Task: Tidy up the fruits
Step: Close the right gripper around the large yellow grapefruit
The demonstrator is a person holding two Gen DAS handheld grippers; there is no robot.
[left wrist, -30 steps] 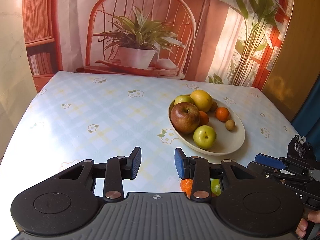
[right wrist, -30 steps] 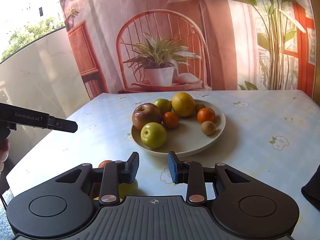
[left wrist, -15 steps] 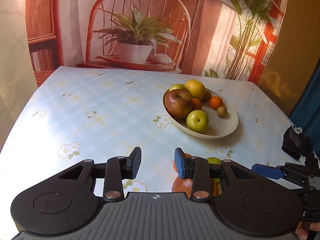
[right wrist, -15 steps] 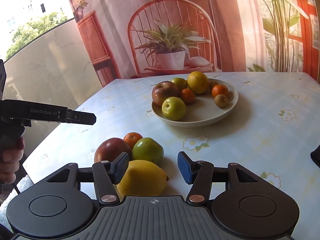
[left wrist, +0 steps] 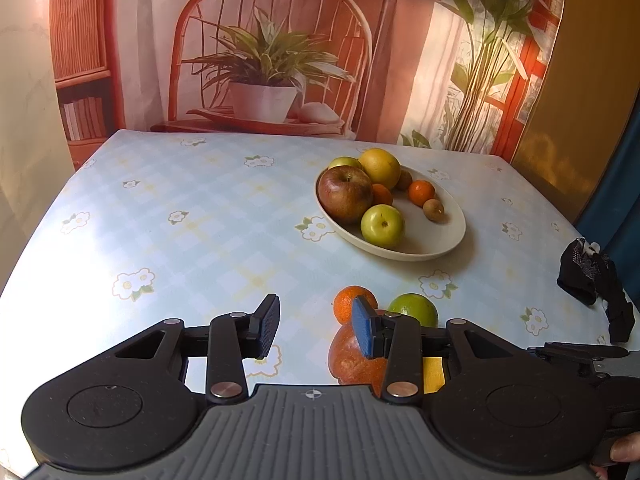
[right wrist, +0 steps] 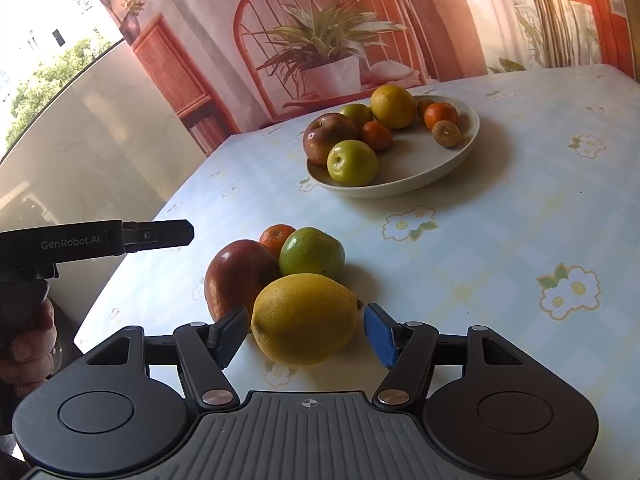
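The right gripper stands spread around the lemon on the surface — its long axis running crosswise, pad to pad; the left gripper, also spread and empty, hangs farther off — the right looks nearer.

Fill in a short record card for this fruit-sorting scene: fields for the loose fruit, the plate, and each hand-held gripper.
loose fruit: lemon, red apple, green apple and small orange, clustered on the tablecloth
plate: white plate farther back, holding eight fruits
right hand-held gripper: open, fingers either side of the lemon, not yet closed on it
left hand-held gripper: open, holding nothing, just left of the loose cluster
remaining work: four fruits off the plate
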